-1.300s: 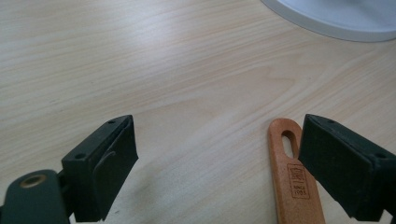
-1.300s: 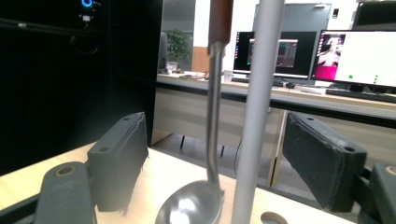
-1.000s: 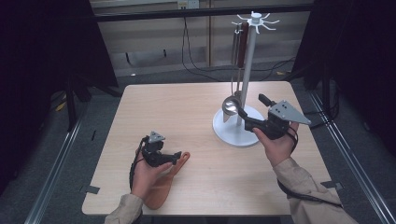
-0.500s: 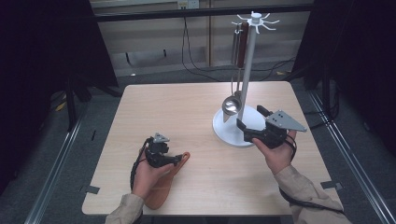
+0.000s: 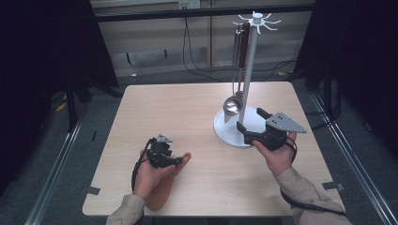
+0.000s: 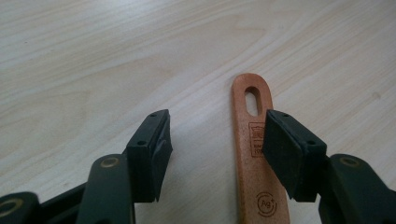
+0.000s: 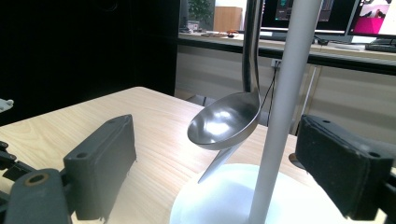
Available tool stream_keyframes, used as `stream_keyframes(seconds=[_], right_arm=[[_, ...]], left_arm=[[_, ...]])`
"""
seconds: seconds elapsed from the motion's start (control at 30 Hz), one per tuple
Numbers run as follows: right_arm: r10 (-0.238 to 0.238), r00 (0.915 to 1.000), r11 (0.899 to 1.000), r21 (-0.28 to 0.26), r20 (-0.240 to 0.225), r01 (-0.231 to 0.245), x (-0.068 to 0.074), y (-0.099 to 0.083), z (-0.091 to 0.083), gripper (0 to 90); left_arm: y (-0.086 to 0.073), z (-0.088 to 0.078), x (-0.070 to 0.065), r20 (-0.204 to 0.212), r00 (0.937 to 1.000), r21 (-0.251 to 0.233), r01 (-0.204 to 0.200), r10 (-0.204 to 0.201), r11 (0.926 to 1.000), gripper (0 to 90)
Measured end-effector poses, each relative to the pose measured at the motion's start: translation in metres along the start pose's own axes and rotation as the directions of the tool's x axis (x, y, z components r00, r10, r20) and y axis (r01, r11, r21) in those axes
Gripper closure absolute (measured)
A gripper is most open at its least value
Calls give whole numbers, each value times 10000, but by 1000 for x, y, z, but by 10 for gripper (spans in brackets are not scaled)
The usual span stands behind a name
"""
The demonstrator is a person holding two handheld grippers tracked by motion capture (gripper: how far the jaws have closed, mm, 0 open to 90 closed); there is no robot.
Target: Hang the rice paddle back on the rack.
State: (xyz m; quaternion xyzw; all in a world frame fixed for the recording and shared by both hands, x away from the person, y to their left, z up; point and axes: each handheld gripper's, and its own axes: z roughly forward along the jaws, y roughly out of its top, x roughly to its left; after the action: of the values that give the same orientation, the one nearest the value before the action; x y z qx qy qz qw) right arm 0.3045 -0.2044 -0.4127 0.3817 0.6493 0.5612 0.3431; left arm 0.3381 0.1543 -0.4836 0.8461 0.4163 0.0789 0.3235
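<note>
An orange-brown wooden spatula [image 5: 164, 191] lies on the table near its front edge. My left gripper [image 5: 164, 161] points down over its handle [image 6: 252, 140], which has a hanging hole at the tip. The jaws have just been closing and still stand open. The handle lies under the right pad [image 6: 280, 156], while the left pad [image 6: 156, 154] is clear of it. My right gripper [image 5: 251, 120] is open at the white utensil stand [image 5: 225, 131], having widened slightly. The pole [image 7: 280, 116] stands between its jaws, untouched. A steel ladle [image 7: 224, 123] hangs just beyond.
The stand's pole [image 5: 248, 70] rises to a hook crown, from which the ladle [image 5: 232, 106] and a brown-handled utensil [image 5: 244, 47] hang. The light wooden table [image 5: 187, 112] has dark floor and metal rails on both sides. Cables run behind it.
My right gripper has drifted a little toward the near side of the stand's base. The left hand has stayed over the spatula handle.
</note>
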Motion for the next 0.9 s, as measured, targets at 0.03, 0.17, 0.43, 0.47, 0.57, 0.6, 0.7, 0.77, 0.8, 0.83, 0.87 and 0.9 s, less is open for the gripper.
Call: stream_keyframes(seconds=[0.03,0.17,0.43,0.47,0.57,0.6,0.7,0.77,0.8,0.83,0.87,0.9], right_arm=[[-6,10000,10000,12,-13,6,0,0,0,126],[-92,10000,10000,33,-29,92,2,0,0,127],[-47,10000,9999,120,-63,48,0,-2,-3,122],[-68,10000,9999,142,-47,68,0,-3,-3,121],[-113,9999,9997,221,-43,114,0,-4,-4,118],[-115,9999,9995,297,-12,116,0,-6,-5,116],[-89,10000,9992,393,15,88,0,-9,-6,113],[-30,10000,9989,466,-5,30,0,-11,-7,109],[-48,10000,9988,491,28,47,-1,-12,-8,108],[-48,10000,9988,491,28,47,-1,-12,-8,108],[-41,10000,9984,558,-2,41,-1,-14,-8,98],[-36,10000,9981,618,-67,40,-1,-15,-9,95]], left_arm=[[0,0,0,-46,10000,68,-25,26,10000,420],[2,3,-3,69,10000,124,35,-36,9999,429],[8,8,-7,304,9995,465,-70,56,9989,454],[8,9,-7,279,9995,468,-131,118,9988,456],[10,10,-8,278,9995,556,-152,137,9983,464],[11,12,-10,291,9994,728,-185,164,9972,469],[13,14,-11,289,9994,798,-224,201,9966,478],[15,15,-12,288,9993,927,-274,248,9953,500],[16,15,-13,267,9992,965,-315,290,9948,512],[16,15,-13,267,9992,965,-315,290,9948,525],[17,15,-14,264,9988,1059,-443,417,9934,544],[19,15,-16,159,9970,1344,-773,759,9879,566]])
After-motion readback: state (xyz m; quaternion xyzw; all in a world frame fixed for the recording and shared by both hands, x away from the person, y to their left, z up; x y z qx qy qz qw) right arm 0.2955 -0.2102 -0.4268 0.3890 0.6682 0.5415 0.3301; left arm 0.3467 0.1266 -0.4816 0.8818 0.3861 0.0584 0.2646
